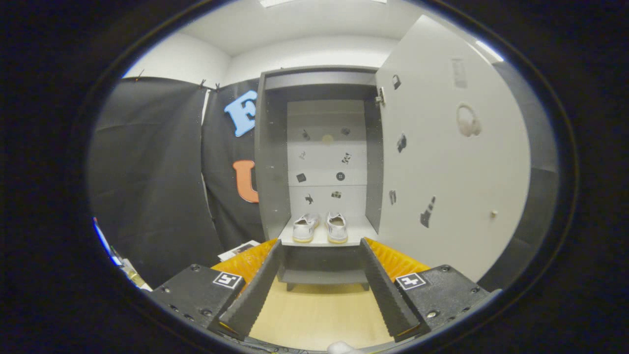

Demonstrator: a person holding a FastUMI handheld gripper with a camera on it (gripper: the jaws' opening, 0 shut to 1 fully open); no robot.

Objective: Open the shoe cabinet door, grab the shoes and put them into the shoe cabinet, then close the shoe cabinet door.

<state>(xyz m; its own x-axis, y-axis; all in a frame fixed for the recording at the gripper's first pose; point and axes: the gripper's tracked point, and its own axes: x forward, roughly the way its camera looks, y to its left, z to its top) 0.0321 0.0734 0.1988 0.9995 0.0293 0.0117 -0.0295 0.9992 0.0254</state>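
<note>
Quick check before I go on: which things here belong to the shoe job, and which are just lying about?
Job:
- white shoes, a pair on the cabinet shelf
- shoe cabinet
- cabinet door, swung open
- gripper, fingers open, nothing between them

Lying about:
- papers on the floor beside the cabinet

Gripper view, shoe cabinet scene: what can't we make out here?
- Small dark stickers on the grey shoe cabinet's back panel: too small to identify.
- White cabinet door: its far edge is cut off by the view's rim.
- Pair of white shoes on the shelf, beyond the open gripper: toes hidden, heels face us.
</note>
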